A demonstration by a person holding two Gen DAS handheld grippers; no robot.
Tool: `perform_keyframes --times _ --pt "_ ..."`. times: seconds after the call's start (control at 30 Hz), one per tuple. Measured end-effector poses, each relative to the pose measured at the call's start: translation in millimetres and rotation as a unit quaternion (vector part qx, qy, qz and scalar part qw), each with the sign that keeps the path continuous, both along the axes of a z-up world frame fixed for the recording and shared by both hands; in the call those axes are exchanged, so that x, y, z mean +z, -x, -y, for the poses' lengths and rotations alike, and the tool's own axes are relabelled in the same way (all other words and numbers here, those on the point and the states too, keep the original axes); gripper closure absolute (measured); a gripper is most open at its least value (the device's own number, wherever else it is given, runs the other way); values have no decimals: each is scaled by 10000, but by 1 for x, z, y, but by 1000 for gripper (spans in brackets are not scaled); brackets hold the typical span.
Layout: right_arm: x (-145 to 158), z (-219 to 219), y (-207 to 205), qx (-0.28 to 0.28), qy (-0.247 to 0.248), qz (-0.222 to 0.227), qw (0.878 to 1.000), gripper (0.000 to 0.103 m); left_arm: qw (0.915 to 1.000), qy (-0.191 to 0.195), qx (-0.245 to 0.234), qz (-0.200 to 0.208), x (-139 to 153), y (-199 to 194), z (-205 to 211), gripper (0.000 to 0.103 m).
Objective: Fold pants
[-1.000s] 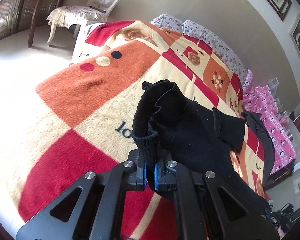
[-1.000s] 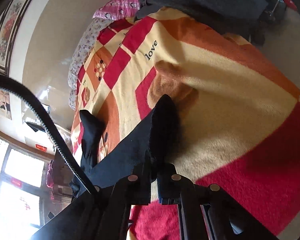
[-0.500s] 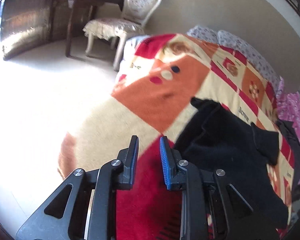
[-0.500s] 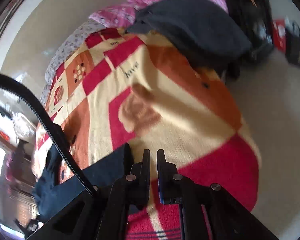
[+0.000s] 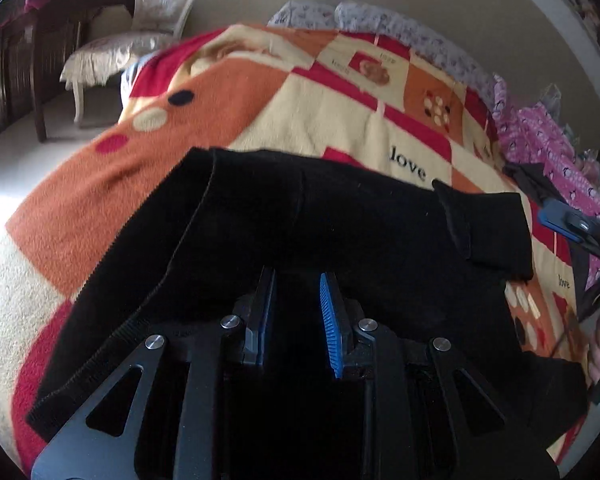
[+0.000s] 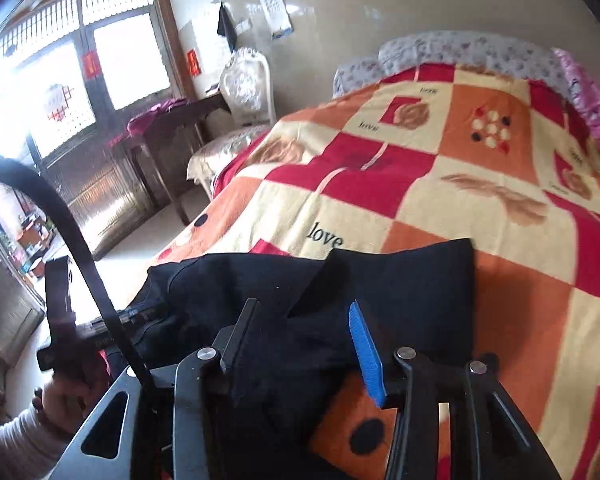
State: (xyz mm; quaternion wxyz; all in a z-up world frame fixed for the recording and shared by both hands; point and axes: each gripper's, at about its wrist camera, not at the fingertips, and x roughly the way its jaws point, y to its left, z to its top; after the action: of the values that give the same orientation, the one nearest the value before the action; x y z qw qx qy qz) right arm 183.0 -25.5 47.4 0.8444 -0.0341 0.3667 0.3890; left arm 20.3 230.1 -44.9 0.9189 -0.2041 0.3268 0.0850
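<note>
In the left wrist view we hold the left gripper (image 5: 296, 312) open and empty above the black pants (image 5: 340, 224) on the blanket (image 5: 308, 108), and in the right wrist view the right gripper (image 6: 304, 328) likewise (between folds, we judge), so next we re-grip an edge.

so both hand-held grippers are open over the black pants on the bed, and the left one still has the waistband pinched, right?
Not quite. The left hand-held gripper pinches nothing: the left wrist view shows its jaws apart with the black pants lying flat beneath them on the blanket. The right hand-held gripper is open too.
</note>
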Motion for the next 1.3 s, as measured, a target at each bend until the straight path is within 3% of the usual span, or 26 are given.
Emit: perform_keyframes --times 0.1,0.17,0.27,0.3,0.37,0.43,0.5,0.67,0.77,0.93,1.07,1.13,1.17,1.23,1.3 --pt "-26 -40 -38 -160 388 -330 9986 60 9994 322 -30 96 -2 4 -9 80" --pt "-39 -68 -50 -255 810 -300 9959 60 9985 518 -59 188 -4 6 -15 80" --pt "-66 -102 -66 -455 1930 -247 9798 62 9985 513 -64 204 -2 6 -15 80" --pt "-70 -106 -67 -550 2079 -127 9765 62 9985 502 -63 202 -1 5 -14 80" --pt "-67 -102 -69 -751 2124 -102 9742 89 9985 509 -66 209 0 6 -15 80" --pt "-54 -86 -72 -900 1886 -62 9779 98 9984 522 -67 219 0 7 -14 80" --pt "-35 -57 -81 -1182 1566 -1 9806 98 9984 521 -65 217 0 8 -15 80" --pt "10 62 -112 -1852 349 -396 9813 98 9985 509 -63 211 1 8 -13 80" --pt "20 144 -126 -2423 -330 -786 9664 98 9986 494 -60 201 1 8 -12 80" --pt "-7 247 -136 -3127 -936 -1295 9363 98 9983 538 -228 -26 14 6 -10 79" --pt "-17 277 -127 -3228 -1080 -1222 9323 98 9970 665 -313 252 51 11 -31 74" --pt "-23 283 -125 -3223 -1153 -1225 9316 98 9972 645 -139 346 67 8 -53 48" --pt "-26 287 -124 -3228 -1201 -1257 9303 98 9972 647 -8 373 72 5 -65 45" --pt "-33 289 -126 -3210 -1246 -1310 9297 98 9950 926 40 364 75 -9 -96 43" --pt "-38 287 -127 -3180 -1253 -1373 9297 98 9887 1491 167 -42 64 -31 -130 43"
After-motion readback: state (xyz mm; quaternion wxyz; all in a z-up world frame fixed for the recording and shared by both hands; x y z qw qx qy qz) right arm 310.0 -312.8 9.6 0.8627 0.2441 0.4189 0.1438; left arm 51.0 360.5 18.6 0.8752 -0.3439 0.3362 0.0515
